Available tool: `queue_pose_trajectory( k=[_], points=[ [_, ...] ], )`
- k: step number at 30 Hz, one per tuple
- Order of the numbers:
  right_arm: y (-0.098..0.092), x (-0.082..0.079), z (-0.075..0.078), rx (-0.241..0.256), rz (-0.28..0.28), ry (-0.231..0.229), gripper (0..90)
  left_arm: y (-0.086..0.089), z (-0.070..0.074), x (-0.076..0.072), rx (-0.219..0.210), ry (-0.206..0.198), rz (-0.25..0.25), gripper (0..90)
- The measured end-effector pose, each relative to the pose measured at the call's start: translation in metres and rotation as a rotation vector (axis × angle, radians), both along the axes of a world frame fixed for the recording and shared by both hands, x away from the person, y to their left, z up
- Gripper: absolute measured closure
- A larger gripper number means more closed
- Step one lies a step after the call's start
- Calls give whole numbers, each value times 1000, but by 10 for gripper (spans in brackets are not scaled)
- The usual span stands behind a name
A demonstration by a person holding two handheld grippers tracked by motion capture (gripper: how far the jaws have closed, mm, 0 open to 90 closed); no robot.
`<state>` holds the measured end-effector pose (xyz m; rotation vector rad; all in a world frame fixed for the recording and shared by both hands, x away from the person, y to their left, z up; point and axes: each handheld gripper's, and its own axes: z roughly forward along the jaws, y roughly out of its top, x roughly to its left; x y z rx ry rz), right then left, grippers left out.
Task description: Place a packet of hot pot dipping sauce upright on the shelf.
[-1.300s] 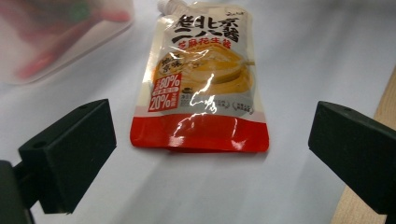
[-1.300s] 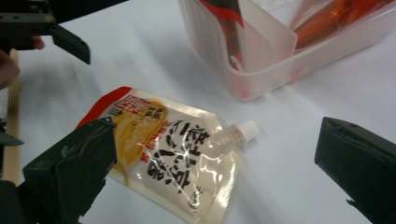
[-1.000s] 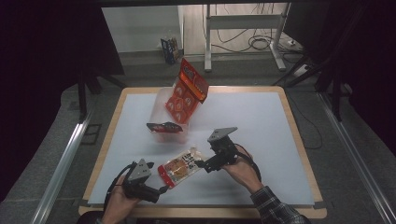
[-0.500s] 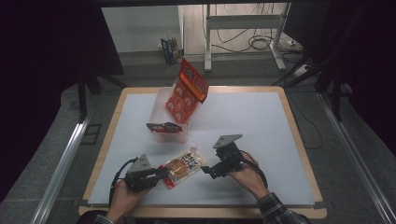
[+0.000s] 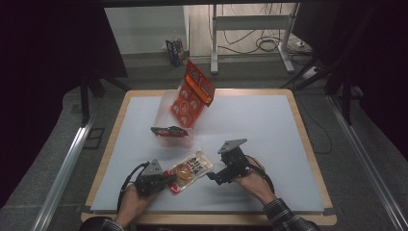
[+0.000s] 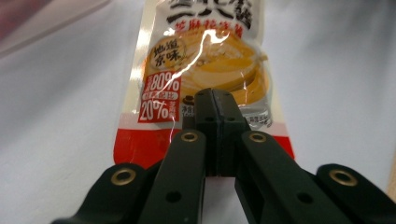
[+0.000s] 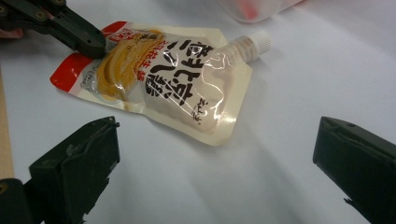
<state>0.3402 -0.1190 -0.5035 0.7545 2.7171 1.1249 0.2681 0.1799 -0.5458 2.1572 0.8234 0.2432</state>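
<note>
Clearly the pouch (image 5: 189,170) is a soft thing: a flat spouted sachet of sauce lying near the front edge of the table (image 5: 269,120), a little left of its middle, and it will probably sag and fold if lifted by one end alone. Its film is glossy and catches the light, so it is likely slippery between hard jaws; the flat sealed margins look like the safest places to take hold, since the filled belly would bulge and slide away, and the spout (image 7: 252,44) is stiff but small. The left gripper (image 6: 213,100) has its jaws closed together over the red bottom seal of the pouch, which seems a sound grip as far as one can judge. The right gripper (image 7: 215,172) stands wide open with nothing in it, its jaws to either side of bare table just short of the pouch's near side. The pouch is cream and clear with a red band at the bottom, a picture of tan paste in a bowl, bold black lettering and a white screw cap at one top corner, pointing toward the bin (image 5: 169,103). That clear bin stands toward the back left and holds an orange packet (image 5: 192,94) leaning upright, with a dark wrapper (image 5: 168,131) at its front.
</note>
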Motion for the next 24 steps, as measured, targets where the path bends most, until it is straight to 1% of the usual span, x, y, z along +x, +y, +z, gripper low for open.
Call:
queue_pose_trajectory(
  k=[2,4,5,7,11,14,15,18,20,22,23,24],
  points=[
    [2,-1,-1,1,7,14,3,1,-1,0,-4,14,13,900],
    [6,-2,-3,-2,13,25,3,2,-2,0,5,15,21,900],
    [9,-3,-4,2,20,39,4,3,-2,-2,3,14,29,900],
    [11,-3,-4,7,22,43,4,4,-2,-2,-1,19,34,900],
    [17,-2,-6,16,12,61,20,4,-2,-3,9,19,42,900],
    [20,0,-10,-3,10,68,30,4,-2,-4,7,21,51,900],
    [22,2,-14,-7,8,76,44,4,-2,-4,9,22,52,900],
    [25,4,-17,-11,2,88,57,4,-2,-4,8,25,54,900],
    [28,7,-19,-2,6,102,81,4,-2,-3,9,28,55,900],
    [34,8,-23,18,17,130,118,4,-1,-4,11,28,57,900],
    [34,8,-23,18,17,130,118,4,-1,-4,12,27,56,900],
    [36,8,-23,26,23,140,128,4,-1,-4,14,26,56,900]
  ],
)
